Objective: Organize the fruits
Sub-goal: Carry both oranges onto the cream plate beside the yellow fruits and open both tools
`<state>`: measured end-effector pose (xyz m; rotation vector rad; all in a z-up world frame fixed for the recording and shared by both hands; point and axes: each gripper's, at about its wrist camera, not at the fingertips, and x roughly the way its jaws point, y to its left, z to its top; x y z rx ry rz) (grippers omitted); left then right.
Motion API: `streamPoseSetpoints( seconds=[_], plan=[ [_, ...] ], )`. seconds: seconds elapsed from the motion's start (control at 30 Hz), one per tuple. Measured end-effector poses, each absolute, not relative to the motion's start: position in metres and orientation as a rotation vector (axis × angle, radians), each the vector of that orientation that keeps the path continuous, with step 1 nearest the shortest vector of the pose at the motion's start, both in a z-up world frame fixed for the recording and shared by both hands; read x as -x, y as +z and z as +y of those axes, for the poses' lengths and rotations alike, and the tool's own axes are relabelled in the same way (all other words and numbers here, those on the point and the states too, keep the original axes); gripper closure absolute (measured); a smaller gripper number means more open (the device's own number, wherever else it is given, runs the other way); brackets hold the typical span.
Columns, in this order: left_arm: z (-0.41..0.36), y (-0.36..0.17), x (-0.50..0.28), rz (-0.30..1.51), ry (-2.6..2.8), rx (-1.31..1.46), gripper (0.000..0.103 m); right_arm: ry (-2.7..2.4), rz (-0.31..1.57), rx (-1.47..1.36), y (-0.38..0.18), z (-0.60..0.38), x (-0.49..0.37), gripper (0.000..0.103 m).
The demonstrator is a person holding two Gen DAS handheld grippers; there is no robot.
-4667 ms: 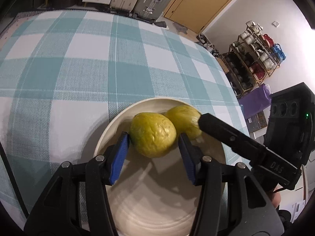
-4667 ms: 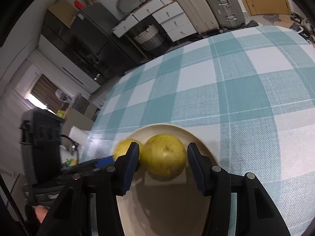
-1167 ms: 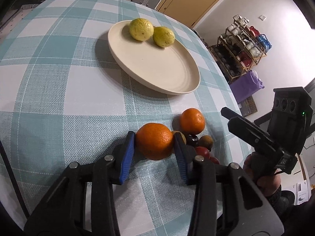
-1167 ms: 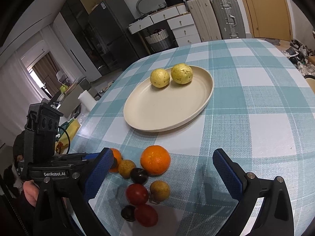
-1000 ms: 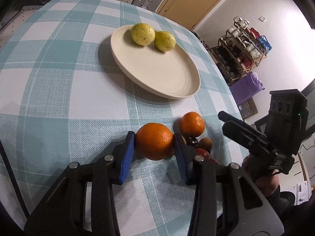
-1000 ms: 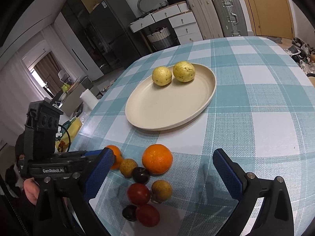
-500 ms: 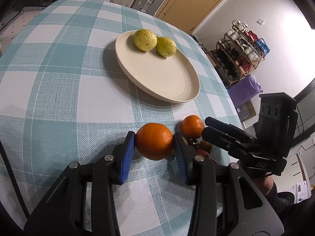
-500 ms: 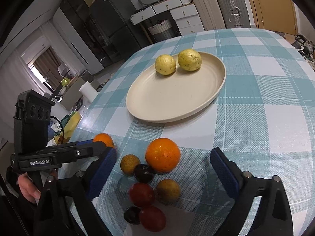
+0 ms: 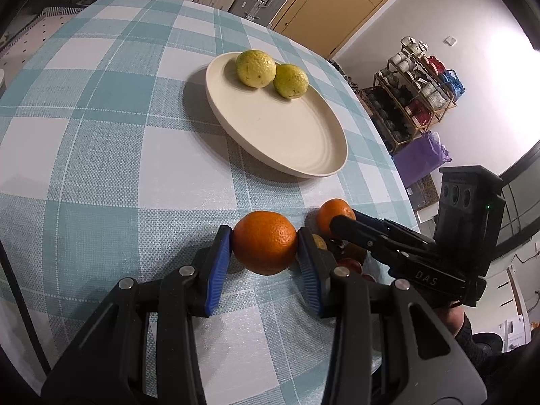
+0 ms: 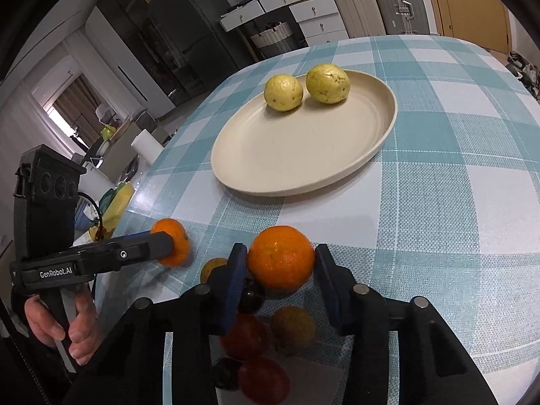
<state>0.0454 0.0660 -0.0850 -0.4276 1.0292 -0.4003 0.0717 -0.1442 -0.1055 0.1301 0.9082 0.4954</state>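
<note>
While your left tool (image 9: 265, 253) grips one orange (image 9: 265, 246) and your right tool's (image 10: 280, 263) jaws have just been closing around a second orange (image 10: 281, 256), lift both clear of the small fruit (image 10: 249, 334) beneath.

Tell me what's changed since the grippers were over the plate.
Both moved back from the plate to the loose fruit pile. The left gripper took hold of the first orange and keeps it; the right gripper jaws have just been closing, now pressed on the second orange. The two yellow fruits stay on the plate.
</note>
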Motion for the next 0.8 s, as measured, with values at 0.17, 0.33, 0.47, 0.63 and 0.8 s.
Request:
streamPoseSetpoints(
  seconds=[0.17, 0.33, 0.47, 0.63, 0.8],
  plan=[
    [0.066, -0.08, -0.047, 1.015, -0.393, 0.422, 0.067, 0.493, 0.877, -0.153, -0.102, -0.15, -0.07, 0.062],
    [0.069, -0.074, -0.052, 0.995, -0.375, 0.424, 0.067, 0.5, 0.834, -0.169, -0.091, -0.156, -0.067, 0.062],
    [0.069, -0.064, -0.059, 0.973, -0.377, 0.424, 0.067, 0.506, 0.807, -0.176, -0.083, -0.159, -0.068, 0.062],
    [0.067, -0.052, -0.073, 0.944, -0.381, 0.416, 0.067, 0.513, 0.766, -0.18, -0.071, -0.161, -0.071, 0.062],
    [0.065, -0.044, -0.091, 0.924, -0.385, 0.414, 0.067, 0.52, 0.745, -0.179, -0.061, -0.158, -0.082, 0.062]
  ],
)
